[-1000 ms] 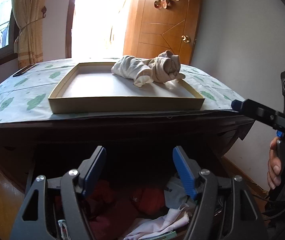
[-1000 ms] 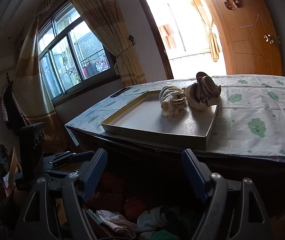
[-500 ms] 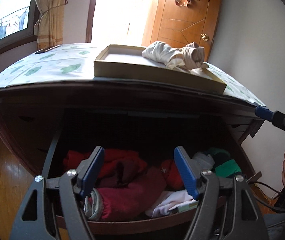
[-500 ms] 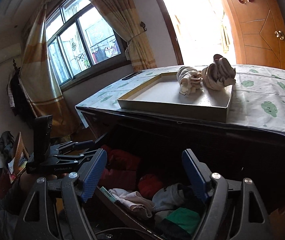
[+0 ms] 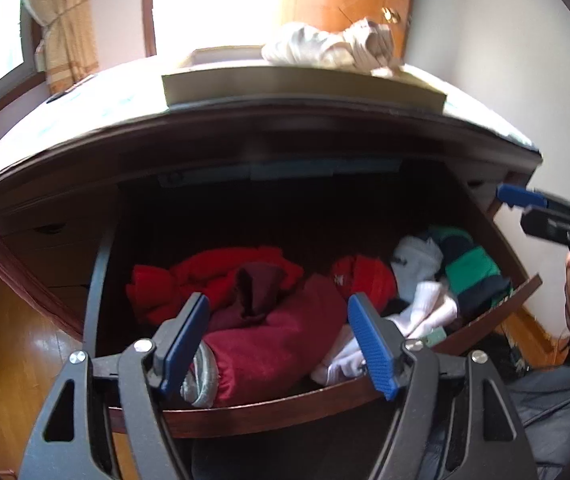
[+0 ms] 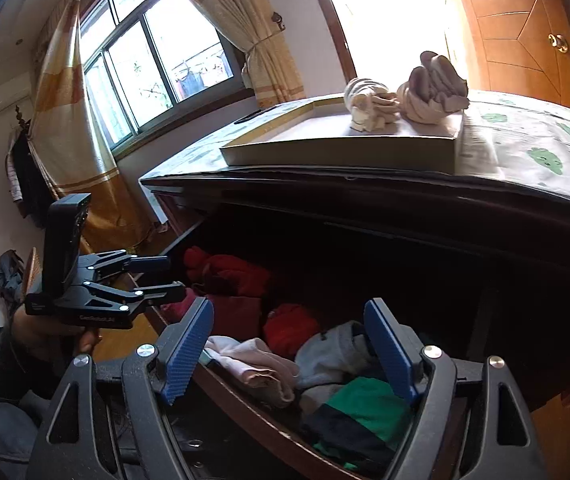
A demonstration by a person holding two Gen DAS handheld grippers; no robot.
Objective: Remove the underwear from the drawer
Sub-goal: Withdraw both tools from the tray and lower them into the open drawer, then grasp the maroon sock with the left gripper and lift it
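Patterned-cloth dresser top (image 6: 525, 148), shallow tray (image 6: 341, 151)

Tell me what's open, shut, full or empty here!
drawer: pulled open, full of clothes
tray: on top, holds two beige bundles
door: shut
curtain: tied back
left hand-held gripper: open, empty, over the drawer
right hand-held gripper: open, empty, over the drawer

Drawer (image 5: 269, 408) open from above; dresser top (image 6: 365, 184) overhangs its back.

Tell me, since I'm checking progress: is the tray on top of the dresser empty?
No, the tray already holds two bundles of pale cloth at its far end.
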